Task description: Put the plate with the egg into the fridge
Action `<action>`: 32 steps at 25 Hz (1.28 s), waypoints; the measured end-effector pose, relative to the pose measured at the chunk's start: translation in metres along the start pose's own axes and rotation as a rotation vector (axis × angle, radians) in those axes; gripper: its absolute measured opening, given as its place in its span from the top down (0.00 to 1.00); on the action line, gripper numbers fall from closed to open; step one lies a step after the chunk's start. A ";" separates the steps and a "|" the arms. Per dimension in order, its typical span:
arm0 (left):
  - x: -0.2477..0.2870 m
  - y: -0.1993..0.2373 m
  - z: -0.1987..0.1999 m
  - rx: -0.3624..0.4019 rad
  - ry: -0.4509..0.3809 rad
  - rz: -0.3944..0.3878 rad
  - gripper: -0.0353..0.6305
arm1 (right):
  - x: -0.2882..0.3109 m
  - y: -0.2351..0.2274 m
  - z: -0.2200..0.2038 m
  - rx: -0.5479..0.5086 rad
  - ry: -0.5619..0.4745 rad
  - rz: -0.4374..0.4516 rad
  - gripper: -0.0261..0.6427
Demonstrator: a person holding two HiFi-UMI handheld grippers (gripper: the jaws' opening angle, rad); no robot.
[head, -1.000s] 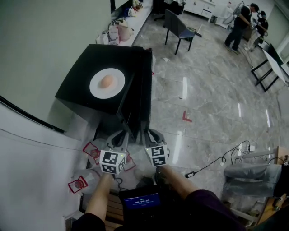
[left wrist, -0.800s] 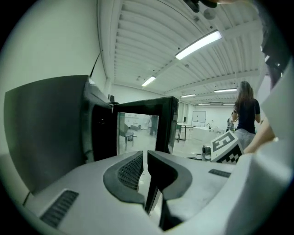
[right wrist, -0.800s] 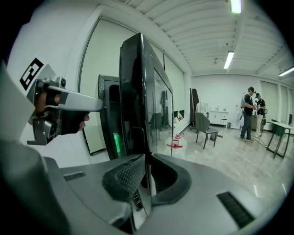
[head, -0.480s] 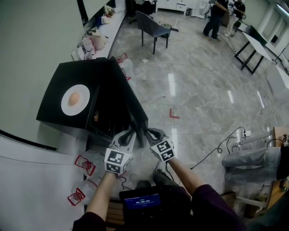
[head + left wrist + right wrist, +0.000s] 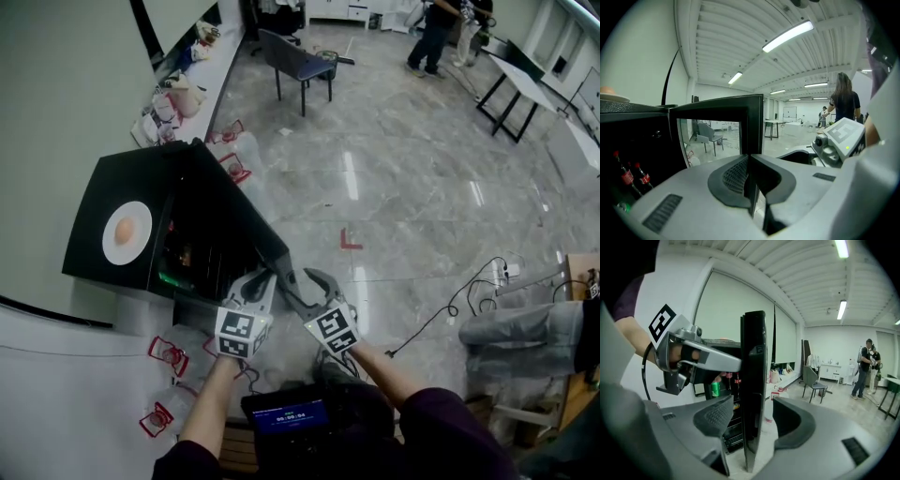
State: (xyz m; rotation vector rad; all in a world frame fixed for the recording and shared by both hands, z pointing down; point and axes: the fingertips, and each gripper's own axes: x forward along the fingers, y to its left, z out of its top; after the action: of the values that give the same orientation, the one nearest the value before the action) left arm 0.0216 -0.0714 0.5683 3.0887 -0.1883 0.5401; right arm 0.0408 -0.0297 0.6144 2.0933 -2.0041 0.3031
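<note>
Left gripper (image 5: 267,279) and right gripper (image 5: 307,277) meet at the free edge of the open fridge door (image 5: 239,206) in the head view. The plate (image 5: 131,251) with the egg (image 5: 123,231) sits on top of the fridge (image 5: 89,220), well beyond the left gripper and to its left. In the left gripper view, its jaws pinch the door's edge, with bottles (image 5: 640,176) low to the left. In the right gripper view, the jaws stand spread with the door edge between them, and a green can (image 5: 715,389) sits beyond the left jaw.
</note>
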 end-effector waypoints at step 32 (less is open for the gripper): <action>0.119 -0.007 0.052 0.054 0.016 0.056 0.93 | 0.036 -0.256 0.017 0.029 0.013 -0.133 0.68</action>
State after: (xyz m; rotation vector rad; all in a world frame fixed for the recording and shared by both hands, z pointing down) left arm 0.1514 -0.0798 0.5593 3.1389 -0.2655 0.5814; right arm 0.2978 -0.0589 0.6040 2.2236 -1.8533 0.3222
